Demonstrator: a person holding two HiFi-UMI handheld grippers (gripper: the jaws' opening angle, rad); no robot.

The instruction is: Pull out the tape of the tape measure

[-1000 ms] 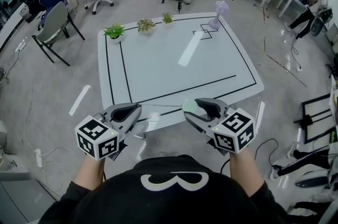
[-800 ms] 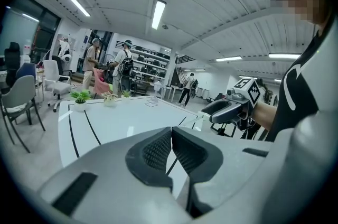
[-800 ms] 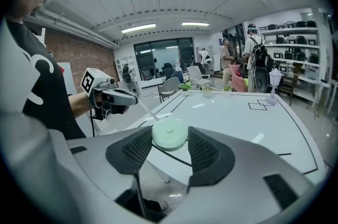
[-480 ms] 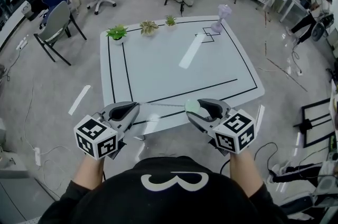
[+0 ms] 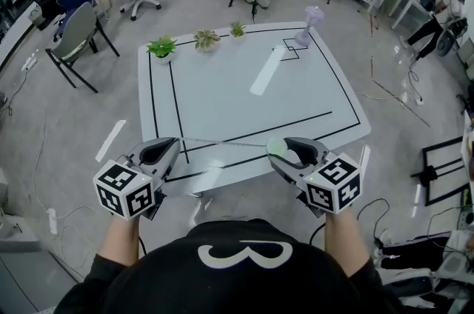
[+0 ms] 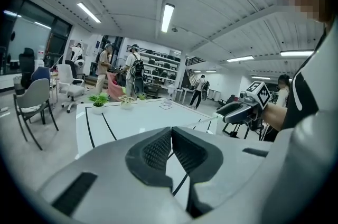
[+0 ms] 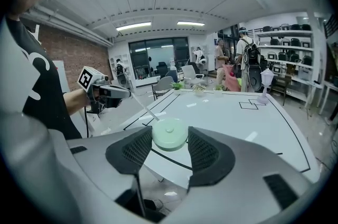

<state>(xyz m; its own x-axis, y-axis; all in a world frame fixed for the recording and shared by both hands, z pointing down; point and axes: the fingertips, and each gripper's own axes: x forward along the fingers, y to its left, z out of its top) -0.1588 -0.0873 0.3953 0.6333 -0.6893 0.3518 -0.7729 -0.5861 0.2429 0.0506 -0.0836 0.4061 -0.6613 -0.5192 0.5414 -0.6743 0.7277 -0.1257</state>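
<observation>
A round pale green tape measure (image 5: 275, 148) sits between the pads of my right gripper (image 5: 284, 149), just over the table's near edge. In the right gripper view the case (image 7: 169, 134) fills the gap between the jaws of the right gripper (image 7: 170, 138). A thin white tape (image 5: 222, 143) runs level from the case leftward to my left gripper (image 5: 169, 146), which is shut on the tape's end. In the left gripper view the left gripper (image 6: 170, 132) has its jaws pressed together. From them the tape (image 6: 203, 120) leads off to the right gripper (image 6: 237, 110).
Both grippers hang over the near edge of a white table (image 5: 296, 83) with black line markings. Three small potted plants (image 5: 161, 47) and a lilac stand (image 5: 311, 22) are at its far edge. Office chairs (image 5: 74, 35) and standing people are beyond it.
My left gripper has moved left, away from the right one, and the stretch of tape between them is longer. The right gripper with the case has stayed nearly still.
</observation>
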